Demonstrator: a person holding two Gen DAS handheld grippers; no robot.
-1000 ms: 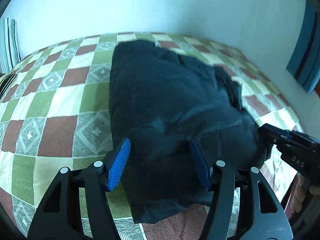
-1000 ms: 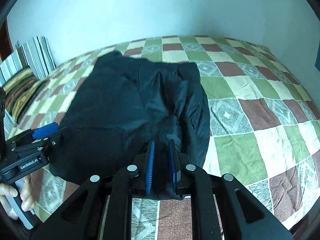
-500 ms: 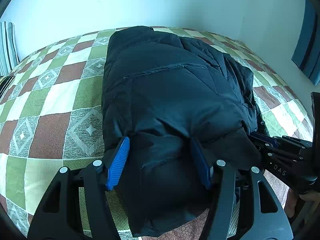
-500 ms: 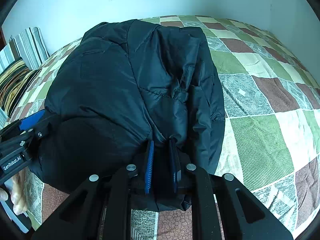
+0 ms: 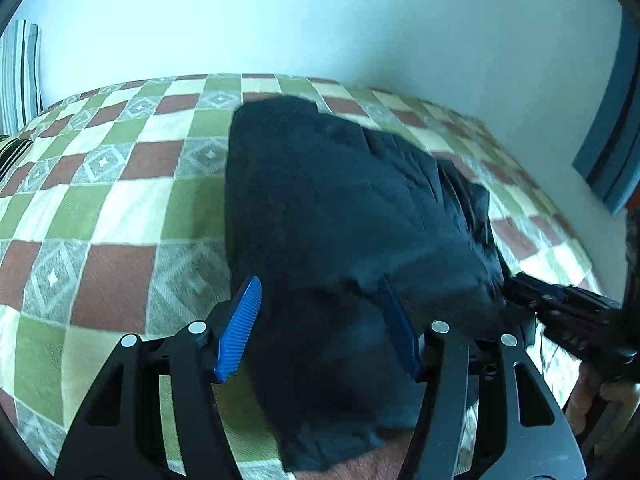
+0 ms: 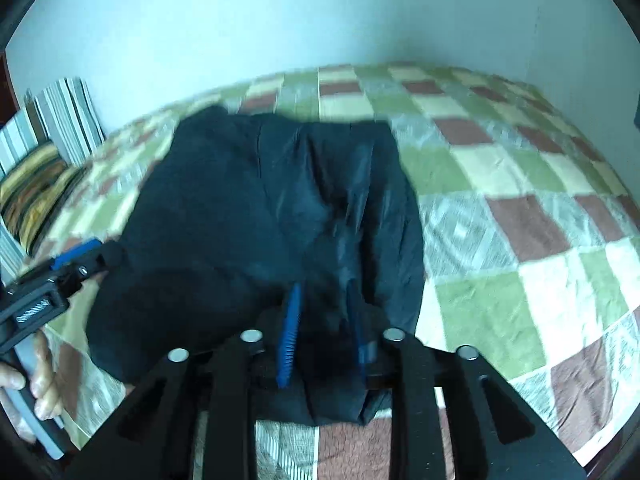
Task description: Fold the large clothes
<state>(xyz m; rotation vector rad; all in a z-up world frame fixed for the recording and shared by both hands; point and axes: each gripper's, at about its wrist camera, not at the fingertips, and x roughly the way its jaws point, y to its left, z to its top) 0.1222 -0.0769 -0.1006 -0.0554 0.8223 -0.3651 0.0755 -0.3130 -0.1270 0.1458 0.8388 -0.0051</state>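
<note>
left gripper (image 5: 320, 328): jaws spread wide, dark jacket (image 5: 340, 220) bunched between pads, pinch contact unclear | right gripper (image 6: 324, 336): jaws just been opening, jacket hem between pads, no clear press | jacket: spread ahead of both jaws on checkered bedspread (image 6: 520, 220) | striped pillows (image 6: 60, 120) far left of right jaws

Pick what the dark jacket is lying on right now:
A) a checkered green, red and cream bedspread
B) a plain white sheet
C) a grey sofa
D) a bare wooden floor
A: the dark jacket lies on the checkered bedspread, whose green, red and cream squares show around it in both wrist views.
</note>
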